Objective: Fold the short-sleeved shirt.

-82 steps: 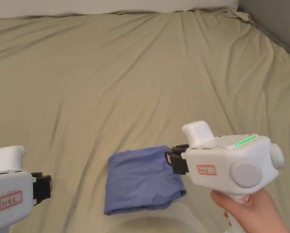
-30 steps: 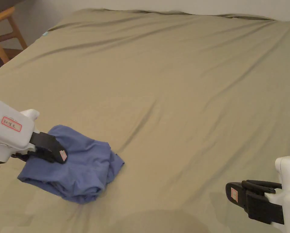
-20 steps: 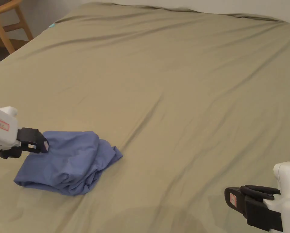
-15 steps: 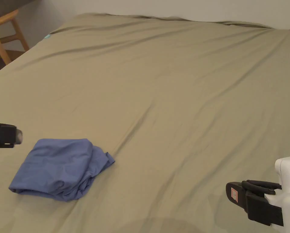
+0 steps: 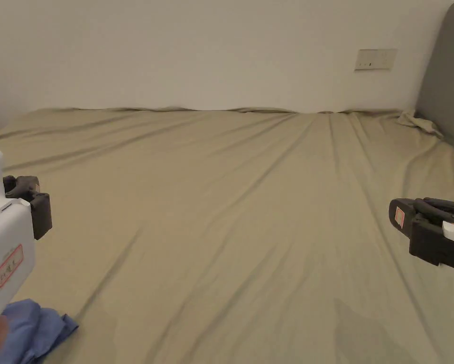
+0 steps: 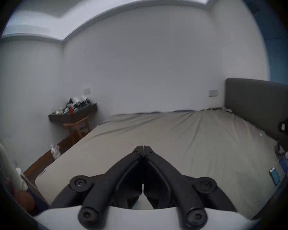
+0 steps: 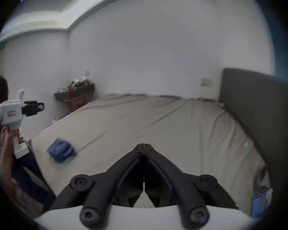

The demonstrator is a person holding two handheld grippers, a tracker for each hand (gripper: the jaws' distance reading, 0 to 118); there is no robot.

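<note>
Lying bunched on the bed sheet (image 5: 249, 199), the blue shirt (image 5: 31, 332) sits at six o'clock of the raised left gripper (image 5: 29, 204); the right gripper (image 5: 401, 218) floats well apart. Both have jaws pressed together, empty.

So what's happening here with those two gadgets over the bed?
A person is folding a shirt using a handheld gripper in each hand. The blue shirt lies in a folded bundle near the edge of the bed, and neither gripper touches it. The left gripper and the right gripper are both shut on nothing and held up above the sheet, apart from each other. Judging by the bundle, the folding looks about done.
</note>
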